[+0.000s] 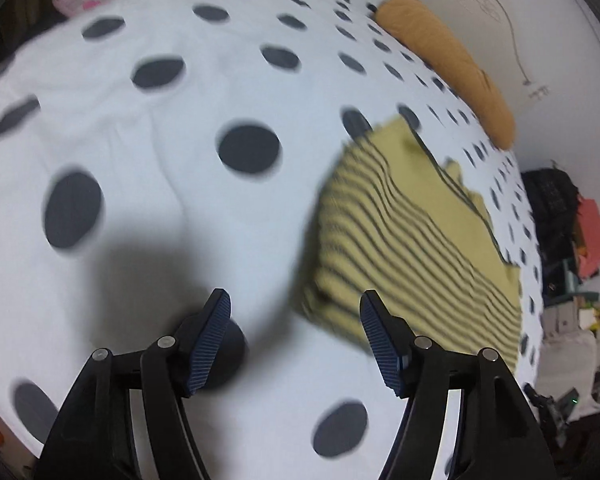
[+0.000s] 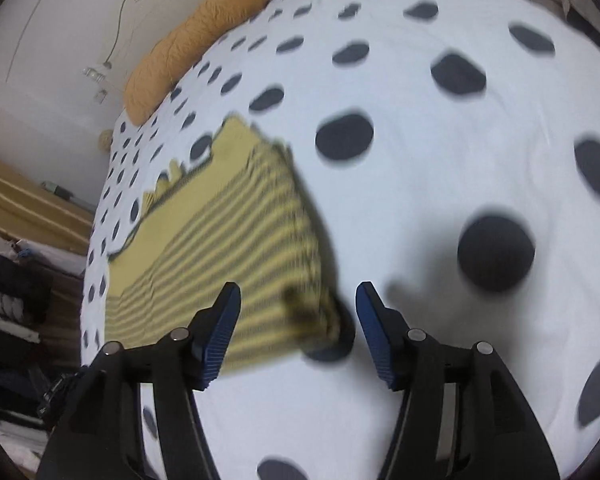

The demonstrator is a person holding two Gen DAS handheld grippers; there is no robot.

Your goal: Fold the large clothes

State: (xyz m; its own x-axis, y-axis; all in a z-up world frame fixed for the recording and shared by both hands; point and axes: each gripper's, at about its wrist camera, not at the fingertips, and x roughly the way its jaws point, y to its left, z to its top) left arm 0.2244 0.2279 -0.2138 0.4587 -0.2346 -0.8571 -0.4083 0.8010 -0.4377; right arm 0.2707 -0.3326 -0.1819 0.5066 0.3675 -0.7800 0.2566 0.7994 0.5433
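Left wrist view, nearest first: the left tongs (image 1: pixel 295 308) hang with their blue ribbed pads apart and nothing between them, above the white bedspread with dark dots (image 1: pixel 148 128). Just past the right-hand pad lies the yellow striped garment (image 1: pixel 412 236), spread flat on the bed in a compact, roughly rectangular packet with a plain yellow flap turned over its far side. Beyond it, along the bed's far edge by the wall, sits an orange bolster pillow (image 1: pixel 448 56).

In the right wrist view the right tongs (image 2: pixel 298 302) likewise stand apart and empty, poised over the near corner of the same striped garment (image 2: pixel 224 240), whose edge shows between the pads without being pinched. The orange pillow (image 2: pixel 192 40) lies farther back against the wall.

Judging by the neat stacked edges, the folding looks well advanced: the garment is already doubled into a tidy block, and at most a final fold or some smoothing seems left. Both pictures are smeared, so fine creases cannot be checked.

No brand, label or legible writing shows anywhere.
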